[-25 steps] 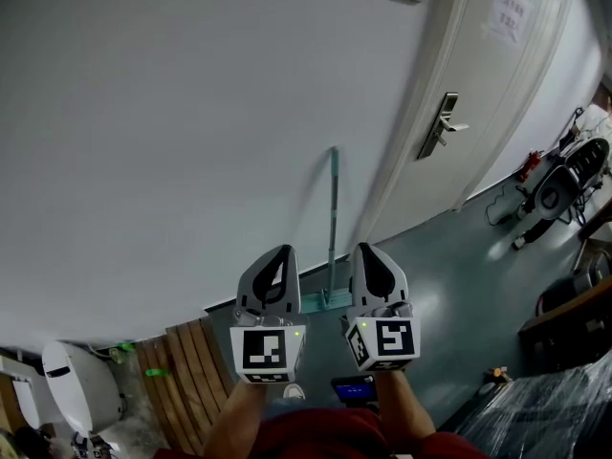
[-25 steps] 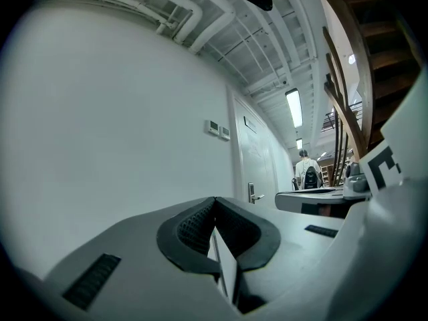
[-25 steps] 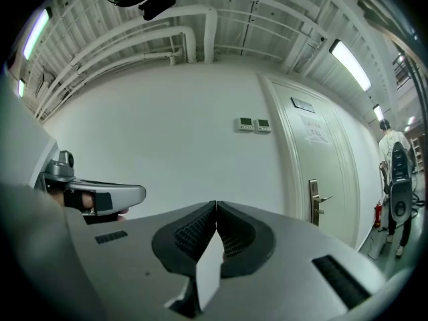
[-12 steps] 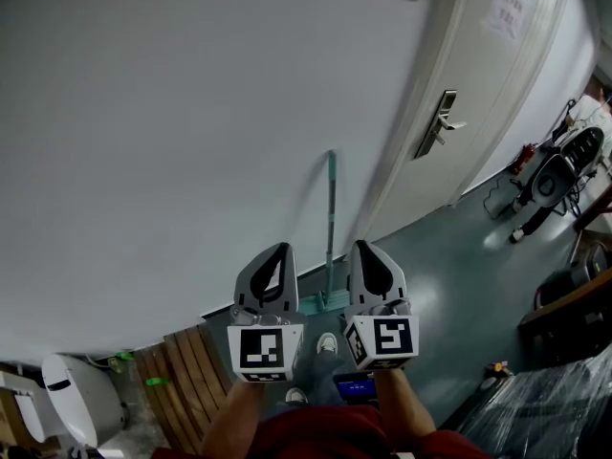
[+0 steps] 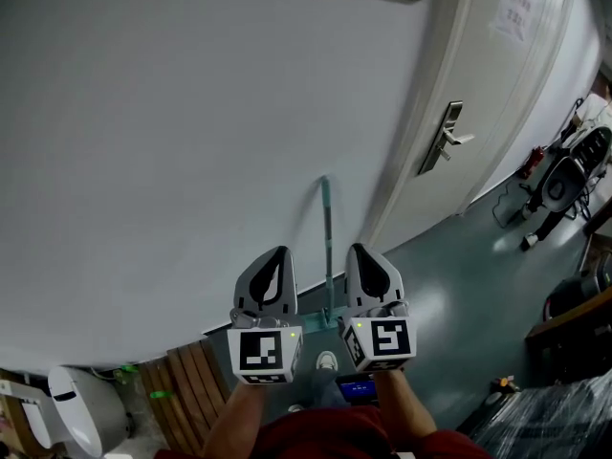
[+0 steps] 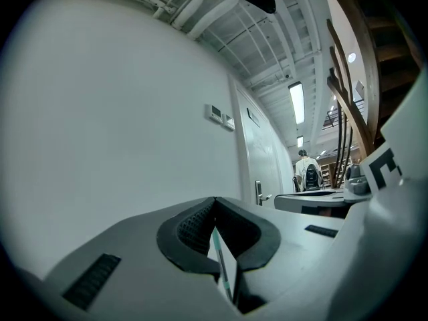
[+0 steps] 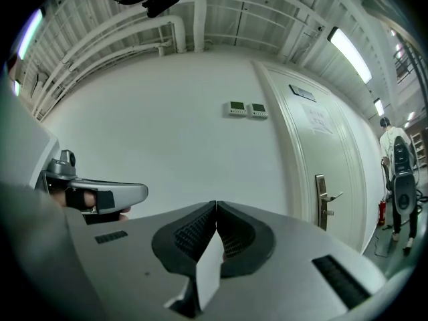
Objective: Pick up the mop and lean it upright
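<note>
My left gripper (image 5: 278, 252), right gripper (image 5: 357, 249): fingers pressed together, empty (teal-handled mop (image 5: 327, 237) leans upright on white wall (image 5: 172, 142)).

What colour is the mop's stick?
The mop handle is teal, seen best in the head view.

matt wall (image 5: 172, 142), glossy floor (image 5: 459, 275), metal door handle (image 5: 449, 138)

We can read no words or numbers. The paper notice (image 5: 510, 12) on the door (image 5: 483, 94) carries print too small for us to make out, and the marker cubes (image 5: 263, 350) bear only black-and-white square patterns.
</note>
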Demonstrator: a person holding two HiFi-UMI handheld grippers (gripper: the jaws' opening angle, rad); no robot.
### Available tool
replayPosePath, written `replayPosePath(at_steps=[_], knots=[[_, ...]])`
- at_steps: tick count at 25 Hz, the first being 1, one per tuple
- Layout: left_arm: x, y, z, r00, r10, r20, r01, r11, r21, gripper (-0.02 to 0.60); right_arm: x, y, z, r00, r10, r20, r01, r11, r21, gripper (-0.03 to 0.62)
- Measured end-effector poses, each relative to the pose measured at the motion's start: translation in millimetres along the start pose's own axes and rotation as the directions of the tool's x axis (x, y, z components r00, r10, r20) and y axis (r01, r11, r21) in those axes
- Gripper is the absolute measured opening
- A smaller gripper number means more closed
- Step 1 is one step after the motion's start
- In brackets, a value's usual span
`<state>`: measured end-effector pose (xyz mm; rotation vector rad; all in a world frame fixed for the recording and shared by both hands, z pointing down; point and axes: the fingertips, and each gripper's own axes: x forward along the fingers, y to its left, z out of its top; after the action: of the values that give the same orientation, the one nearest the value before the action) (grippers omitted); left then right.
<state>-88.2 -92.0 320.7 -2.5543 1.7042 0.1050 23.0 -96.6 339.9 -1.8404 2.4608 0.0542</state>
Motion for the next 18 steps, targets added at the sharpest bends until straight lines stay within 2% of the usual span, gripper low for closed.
replayPosePath(at_steps=[5, 12, 18], knots=[[49, -1, -5, 0.999, 0.031, -0.014, -0.031, 0.999, 0.03, 0.014, 40, -34, -2, 1.0, 0.024, 0.001, -0.024, 0.999, 0.022, 0.017], [110, 0, -11, 0.996, 0.086, -0.017, -0.086, 0.996, 0.03, 0.014, 96, -77, -1, 0.998, 0.062, 0.018, -0.063, 0.997, 0.047, 0.017], [143, 5, -18, 0.992, 0.124, -0.035, -0.123, 0.992, 0.037, 0.015, 130, -97, -8, 0.996, 0.087, 0.01, -0.088, 0.994, 0.058, 0.017]])
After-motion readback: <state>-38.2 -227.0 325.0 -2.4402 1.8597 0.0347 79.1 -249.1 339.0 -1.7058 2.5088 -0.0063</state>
